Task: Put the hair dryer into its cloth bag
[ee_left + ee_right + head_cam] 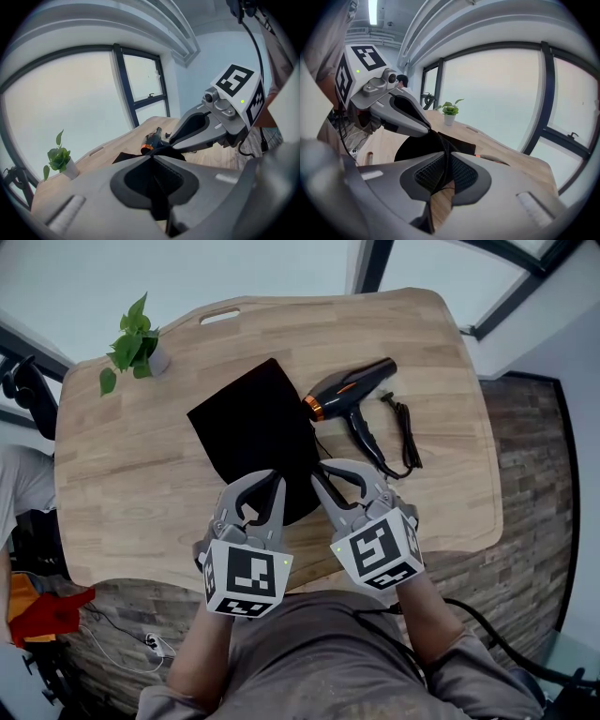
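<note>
At near edge of table point(131, 493), the cloth bag point(253, 432) is gripped at its mouth hem by both claws. Left gripper point(272, 477) is clenched on the black fabric. Right gripper point(320, 471) is likewise clamped, w/ a thin fold seen between its ribbed pads. Hair dryer point(352, 395) is left untouched just right of the bag, toward the far right corner, orange-ringed end facing the bag, cord point(405, 432) bundled beside the handle.

Risks, as judged:
- both layers may be caught together, so mouth won't be opened
- thin hem could be pulled out of pads
- limp bag may be dragged off near edge
- bulky L-shaped dryer may be snagged at mouth; cord may be left trailing

Mat'ls: bag soft, matte, flat. Dryer hard, glossy plastic. Table smooth, grained wood.
</note>
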